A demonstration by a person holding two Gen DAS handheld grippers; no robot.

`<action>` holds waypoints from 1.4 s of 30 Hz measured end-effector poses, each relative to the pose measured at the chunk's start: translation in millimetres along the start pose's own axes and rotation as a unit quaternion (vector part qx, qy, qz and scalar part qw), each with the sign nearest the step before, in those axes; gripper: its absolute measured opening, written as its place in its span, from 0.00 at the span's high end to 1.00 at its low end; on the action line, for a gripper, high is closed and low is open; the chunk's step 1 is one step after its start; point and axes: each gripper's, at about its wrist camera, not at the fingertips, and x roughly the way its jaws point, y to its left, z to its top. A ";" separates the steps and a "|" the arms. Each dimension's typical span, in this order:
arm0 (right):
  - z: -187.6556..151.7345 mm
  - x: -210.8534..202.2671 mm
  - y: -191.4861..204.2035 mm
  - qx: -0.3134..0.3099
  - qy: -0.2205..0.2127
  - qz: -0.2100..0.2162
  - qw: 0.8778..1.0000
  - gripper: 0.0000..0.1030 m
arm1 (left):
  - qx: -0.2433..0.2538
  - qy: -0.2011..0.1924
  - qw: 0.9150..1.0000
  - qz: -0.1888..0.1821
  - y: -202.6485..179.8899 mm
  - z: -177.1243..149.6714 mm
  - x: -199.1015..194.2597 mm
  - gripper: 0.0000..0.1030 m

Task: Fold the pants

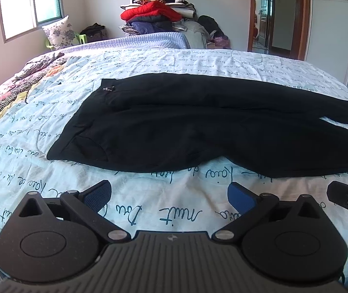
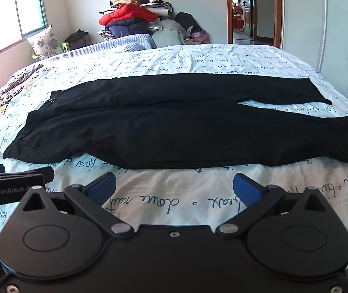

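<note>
On the bed, over a white quilt w/ blue handwriting print, black pants lie spread flat, lengthwise across the view. Waist end is at the left, w/ a small metal clasp near the waistband; the two legs go to the right and separate a bit at the cuffs, so a thin strip of quilt shows between them. Near edge of the pants has some wrinkles.

Left gripper hovers over the bare quilt just before the near edge of the pants, fingers spread wide, nothing between them, not touching the cloth. Right gripper is in the same pose: blue pads wide apart, empty, near the pants edge but apart from it. Each gripper appears in the other's view, at the side: part of the right one at the right border of left wrist view, the left one at the left border of right wrist view.

Behind the bed, a pile of clothes w/ a red jacket stands by the wall. Floral pillow is under the window, open doorway at the right
</note>
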 end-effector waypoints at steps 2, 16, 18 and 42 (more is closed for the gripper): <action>0.0 -1.3 -0.5 -0.002 -0.002 0.000 1.000 0.00 | -0.001 0.000 1.000 -0.001 0.2 0.1 0.1 0.00; -0.1 -1.1 -2.2 0.000 -0.002 0.002 1.000 0.00 | 0.001 0.001 1.000 0.000 -0.8 0.1 0.4 0.00; -0.4 -0.7 -2.2 0.000 -0.001 0.003 1.000 0.00 | 0.001 0.001 1.000 0.001 -0.7 -0.3 0.8 0.00; -1.2 -3.3 -0.8 0.000 -0.004 0.010 1.000 0.00 | 0.003 0.003 1.000 0.008 -0.4 -0.7 0.5 0.00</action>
